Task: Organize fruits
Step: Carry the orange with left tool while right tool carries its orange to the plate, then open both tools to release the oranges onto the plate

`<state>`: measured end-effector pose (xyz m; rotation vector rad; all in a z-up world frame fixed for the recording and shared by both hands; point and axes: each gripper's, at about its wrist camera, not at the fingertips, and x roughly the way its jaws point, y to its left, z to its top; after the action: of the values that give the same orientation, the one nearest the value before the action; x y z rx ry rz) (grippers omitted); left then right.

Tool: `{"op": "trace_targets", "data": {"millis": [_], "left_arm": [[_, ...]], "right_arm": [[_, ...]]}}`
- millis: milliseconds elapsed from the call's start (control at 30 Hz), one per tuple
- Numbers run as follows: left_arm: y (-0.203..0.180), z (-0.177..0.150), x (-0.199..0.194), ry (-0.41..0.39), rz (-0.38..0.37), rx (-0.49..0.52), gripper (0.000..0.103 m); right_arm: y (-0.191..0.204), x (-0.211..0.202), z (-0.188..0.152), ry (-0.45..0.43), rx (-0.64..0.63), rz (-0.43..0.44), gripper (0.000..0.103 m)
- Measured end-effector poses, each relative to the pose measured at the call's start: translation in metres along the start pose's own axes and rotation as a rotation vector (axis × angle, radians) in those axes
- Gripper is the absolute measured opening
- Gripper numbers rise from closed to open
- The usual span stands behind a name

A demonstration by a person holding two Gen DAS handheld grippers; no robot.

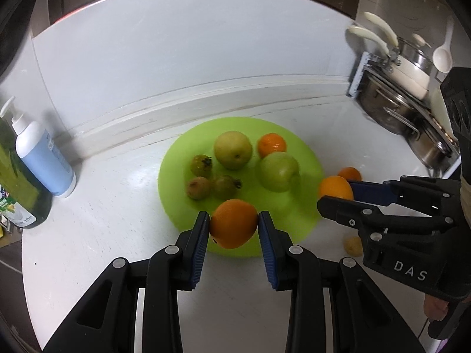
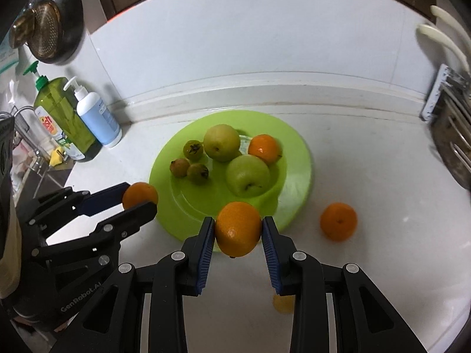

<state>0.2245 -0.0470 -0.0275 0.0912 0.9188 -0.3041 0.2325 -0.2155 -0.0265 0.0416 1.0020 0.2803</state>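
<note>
While seen from the left wrist:
Left tongs point(image 1: 234, 223): clamped on an orange point(image 1: 233, 223), held over near rim of green plate point(image 1: 306, 153).
Right tongs point(image 1: 332, 191): closed on a second orange point(image 1: 335, 187), just beside plate.
From the right wrist:
Right tongs point(image 2: 238, 229): gripping its orange point(image 2: 238, 228) at plate's point(image 2: 297, 135) front edge.
Loose orange point(image 2: 338, 221): on white bench point(image 2: 368, 153), right of plate.

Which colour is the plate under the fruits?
The plate is bright lime green; the right wrist view shows it best.
</note>
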Motion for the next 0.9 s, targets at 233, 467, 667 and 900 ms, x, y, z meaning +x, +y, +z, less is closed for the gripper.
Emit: {"op": "trace_targets", "data": {"millis": [233,467,667,900], "left_arm": [[0.015,0.004,0.023,0.038,0.009,0.003,0.034],[0.02,0.007,0.041,0.066,0.01,0.006,0.034],[0.024,0.013,0.041,0.045,0.014,-0.005,0.04],[0.023,0.01,0.02,0.016,0.061,-0.005,0.041]], "right_arm": [[0.004,0.026,0.008,0.038,-0.013,-0.003,0.034],[0.003,0.05,0.01,0.082,-0.006,-0.002,0.034],[0.003,0.054,0.014,0.088,0.001,0.008,0.034],[0.007,0.035,0.014,0.049,-0.027,-0.016,0.034]]}}
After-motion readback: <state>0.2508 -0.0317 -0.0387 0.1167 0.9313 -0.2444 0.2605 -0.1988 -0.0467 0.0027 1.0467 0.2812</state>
